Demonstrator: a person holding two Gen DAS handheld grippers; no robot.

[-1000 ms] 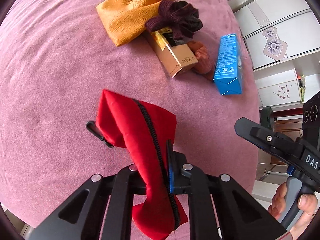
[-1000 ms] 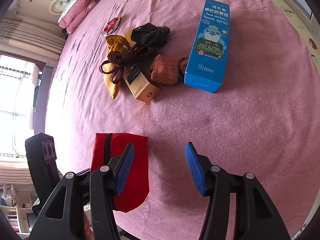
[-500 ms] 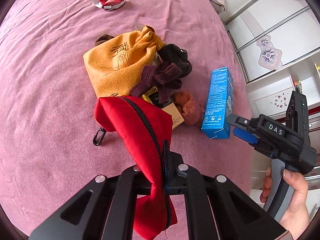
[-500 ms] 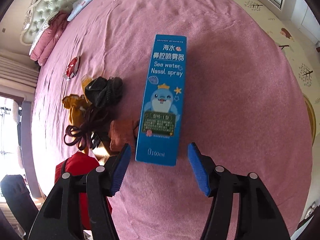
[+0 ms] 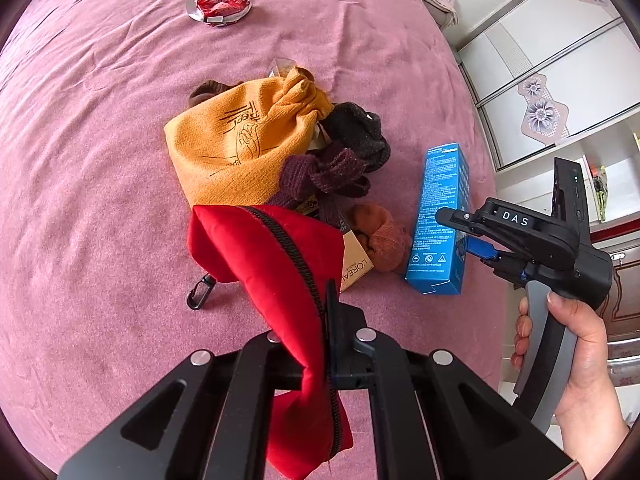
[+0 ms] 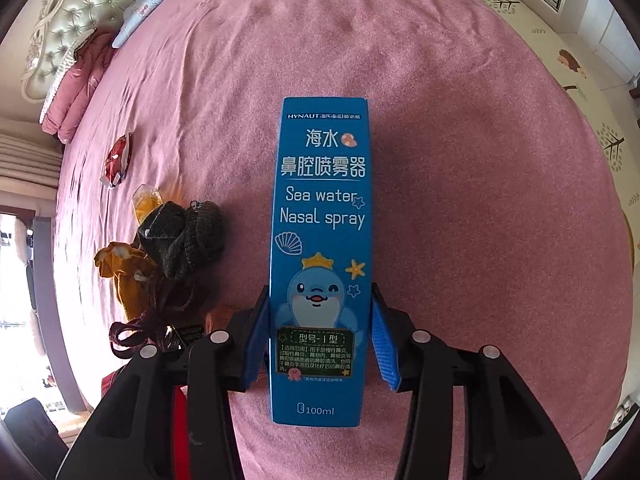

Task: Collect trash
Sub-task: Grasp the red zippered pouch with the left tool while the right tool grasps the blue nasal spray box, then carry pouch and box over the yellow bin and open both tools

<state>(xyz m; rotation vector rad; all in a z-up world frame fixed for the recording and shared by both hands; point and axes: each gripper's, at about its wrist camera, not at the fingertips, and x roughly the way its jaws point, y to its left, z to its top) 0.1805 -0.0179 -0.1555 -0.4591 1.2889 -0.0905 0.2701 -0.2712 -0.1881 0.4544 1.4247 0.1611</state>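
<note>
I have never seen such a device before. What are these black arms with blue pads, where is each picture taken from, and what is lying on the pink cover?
There is no robot here. A person holds a two-finger gripper in each hand, and each carries a camera looking along its fingers.

In the left camera's picture, the left gripper is shut on a red zip pouch. The person's hand holds the other tool.

In the right camera's picture, the right gripper has been closing around a blue nasal spray box; one pad seems to touch, the other shows a gap.

On the pink bedspread lie a yellow drawstring bag, dark socks, a gold carton and a red wrapper.
</note>
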